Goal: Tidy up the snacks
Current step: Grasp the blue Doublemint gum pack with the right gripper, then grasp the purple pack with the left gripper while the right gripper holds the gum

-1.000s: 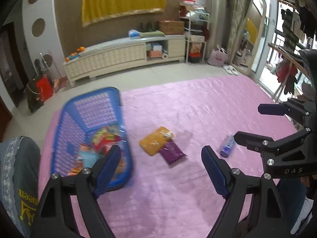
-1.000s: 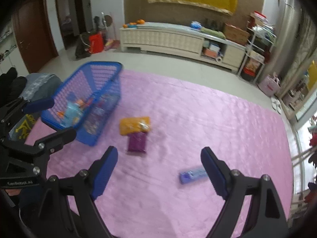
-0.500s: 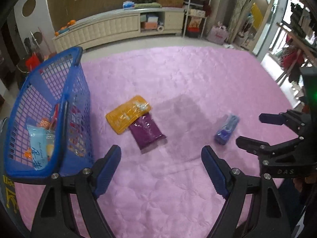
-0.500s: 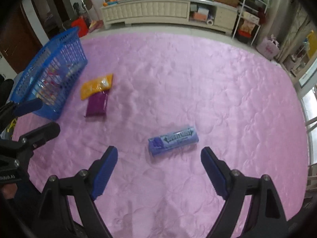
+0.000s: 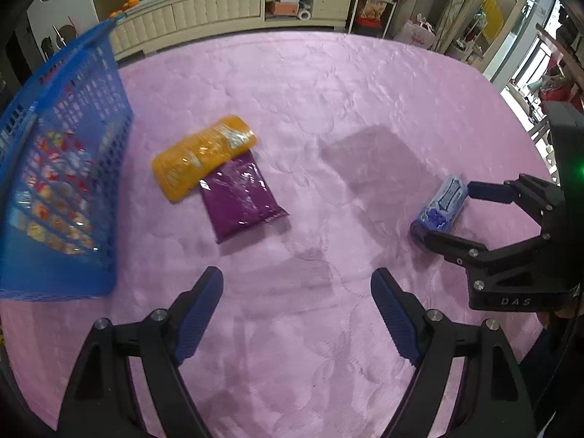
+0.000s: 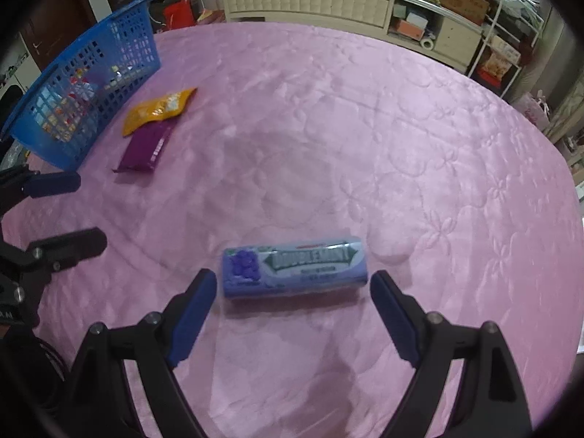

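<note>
The right claw hangs wide over the pink quilted surface, holding nothing, the purple Doublemint gum pack lying between its tips. Only that view lets you read the label. The left claw, also wide and holding nothing, looks at the orange snack bag overlapping the purple packet, beside the blue basket of snacks.

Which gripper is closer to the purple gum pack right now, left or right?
Right. The right gripper is open with the purple gum pack just ahead between its fingertips. The left gripper hangs open over bare blanket, well off to the pack's side.
</note>
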### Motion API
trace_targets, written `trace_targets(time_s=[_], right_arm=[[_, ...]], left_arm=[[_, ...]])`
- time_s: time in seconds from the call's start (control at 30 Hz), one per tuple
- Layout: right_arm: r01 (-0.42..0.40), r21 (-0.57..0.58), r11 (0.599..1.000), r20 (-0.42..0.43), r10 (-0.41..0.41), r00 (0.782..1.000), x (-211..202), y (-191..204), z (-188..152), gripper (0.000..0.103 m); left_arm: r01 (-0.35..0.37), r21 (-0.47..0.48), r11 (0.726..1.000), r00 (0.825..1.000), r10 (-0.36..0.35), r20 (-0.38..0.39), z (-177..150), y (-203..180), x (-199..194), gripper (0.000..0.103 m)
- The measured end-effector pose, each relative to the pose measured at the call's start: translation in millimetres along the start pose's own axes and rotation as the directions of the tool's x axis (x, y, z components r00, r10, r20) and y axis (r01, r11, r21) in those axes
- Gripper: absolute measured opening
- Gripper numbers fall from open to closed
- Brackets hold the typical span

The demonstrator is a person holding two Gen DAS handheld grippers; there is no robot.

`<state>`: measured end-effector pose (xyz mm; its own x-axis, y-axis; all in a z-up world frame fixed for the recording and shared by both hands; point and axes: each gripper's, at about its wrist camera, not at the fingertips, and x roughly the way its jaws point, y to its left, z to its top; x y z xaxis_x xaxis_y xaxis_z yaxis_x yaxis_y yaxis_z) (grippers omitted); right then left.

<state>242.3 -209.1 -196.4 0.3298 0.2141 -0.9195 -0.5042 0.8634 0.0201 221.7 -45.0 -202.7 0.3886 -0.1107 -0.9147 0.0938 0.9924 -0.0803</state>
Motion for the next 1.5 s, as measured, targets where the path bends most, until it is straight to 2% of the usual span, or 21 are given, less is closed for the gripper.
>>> trace_targets(time_s=[0.13, 0.27, 0.3, 0.37, 0.53, 0.67, 0.77, 0.9, 1.03, 1.2, 1.33, 1.5], right_arm=[[-0.05, -0.006, 0.999, 0.007, 0.05, 0.999, 7.3, -6.4, 0.8, 0.09], [-0.027, -0.056, 0.998, 0.033, 0.029, 0.999, 10.3, -1.3, 1.1, 0.088], [-0.016, -0.063, 0.998, 0.034, 0.018, 0.999, 10.6, -1.2, 1.7, 0.083], [-0.002, -0.07, 0.998, 0.044, 0.005, 0.999, 10.4, 3.3, 0.1, 0.083], [-0.025, -0.039, 0.999, 0.071, 0.027, 0.997, 8.3, 6.6, 0.7, 0.083], [-0.038, -0.036, 0.999, 0.101, 0.042, 0.994, 3.1, 18.8, 12.7, 0.083], [-0.048, -0.054, 0.997, 0.115, 0.054, 0.992, -0.2, 26.2, 28.7, 0.083], [-0.05, -0.059, 0.997, 0.134, 0.058, 0.989, -1.0, 29.0, 48.1, 0.083], [-0.056, -0.049, 0.997, 0.143, 0.063, 0.988, 6.6, 30.5, 61.3, 0.083], [-0.061, -0.036, 0.998, 0.13, 0.065, 0.989, 17.2, 31.2, 60.0, 0.083], [-0.066, -0.008, 0.998, 0.123, 0.067, 0.99, 19.3, 23.8, 57.3, 0.083], [-0.086, 0.021, 0.996, 0.109, 0.083, 0.991, 22.7, 19.8, 56.8, 0.083]], left_arm=[[0.003, -0.011, 1.0, 1.0, -0.003, -0.017, 0.3, -4.7, 5.4, 0.082], [-0.005, -0.009, 1.0, 1.0, 0.005, -0.018, -3.1, -9.1, 5.9, 0.082], [-0.006, -0.013, 1.0, 1.0, 0.006, -0.018, -3.9, -8.4, 5.2, 0.082], [-0.006, -0.025, 1.0, 1.0, 0.006, -0.017, -4.1, -6.5, 5.8, 0.082], [-0.022, -0.058, 0.998, 1.0, 0.022, -0.008, -2.5, 7.1, 2.5, 0.082], [-0.013, -0.141, 0.99, 1.0, 0.009, -0.029, 8.1, 27.3, 6.3, 0.082], [-0.02, -0.156, 0.988, 0.999, 0.014, -0.038, 14.4, 35.0, 9.1, 0.082], [-0.081, -0.175, 0.981, 0.996, 0.073, -0.051, 28.7, 45.4, 17.8, 0.082], [-0.073, -0.23, 0.97, 0.996, 0.059, -0.069, 45.3, 59.2, 30.5, 0.082], [-0.075, -0.232, 0.97, 0.994, 0.054, -0.094, 58.2, 57.5, 39.5, 0.082], [-0.104, -0.199, 0.975, 0.991, 0.084, -0.104, 72.6, 48.7, 47.1, 0.082], [-0.119, -0.222, 0.968, 0.988, 0.094, -0.121, 83.1, 45.3, 57.9, 0.081]])
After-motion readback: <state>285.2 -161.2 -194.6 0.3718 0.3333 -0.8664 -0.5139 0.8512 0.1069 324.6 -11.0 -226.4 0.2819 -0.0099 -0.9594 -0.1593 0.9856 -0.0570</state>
